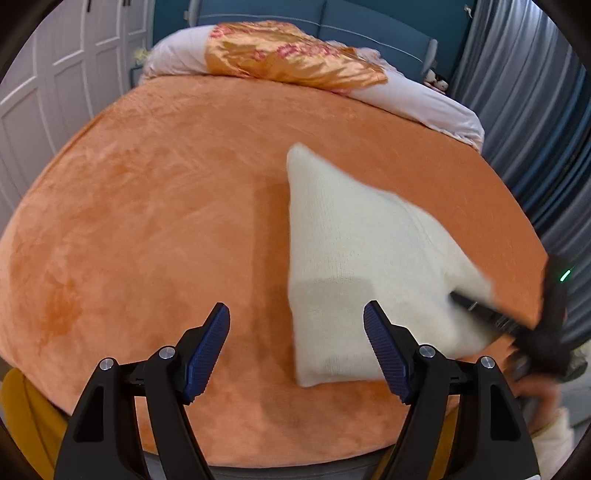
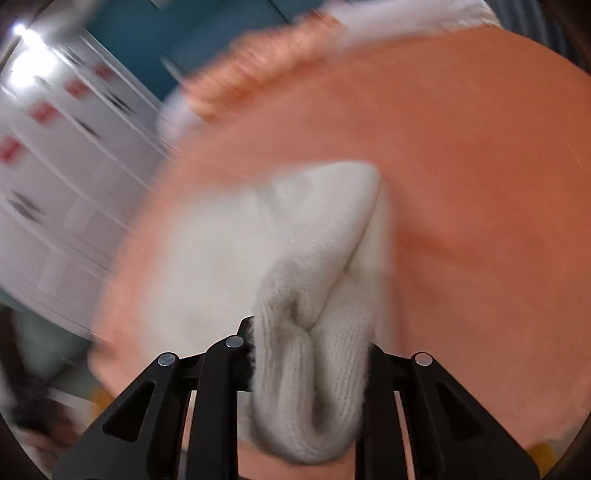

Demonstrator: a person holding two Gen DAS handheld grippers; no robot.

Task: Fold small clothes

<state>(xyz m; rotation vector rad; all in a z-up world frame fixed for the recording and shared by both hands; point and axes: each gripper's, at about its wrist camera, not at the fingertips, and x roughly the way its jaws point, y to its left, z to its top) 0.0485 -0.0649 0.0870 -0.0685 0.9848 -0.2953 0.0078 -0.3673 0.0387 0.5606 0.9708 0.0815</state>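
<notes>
An orange plush blanket (image 1: 166, 206) covers the bed from edge to edge. At its far edge lies one white pillow (image 1: 424, 99) with one shiny orange flowered cloth (image 1: 291, 55) draped over it. Behind them stands a teal headboard (image 1: 369, 26). White panelled wardrobe doors (image 1: 55, 74) run along the left side of the room, and grey-blue curtains (image 1: 528, 92) hang on the right.

One cream knitted garment (image 1: 351, 258) lies on the blanket toward the bed's right edge, its far corner pointing at the pillow and its near corner close to the bed's near edge.

The left gripper (image 1: 295, 354) hovers above the near edge with its two blue-padded fingers (image 1: 207, 354) spread wide and nothing between them; its right finger overlaps the garment's near left part in the view.

The right gripper (image 2: 310, 373) is clenched on a bunched fold of the garment at its right corner, the knit bulging out between the black fingers. The right wrist view is heavily blurred.
</notes>
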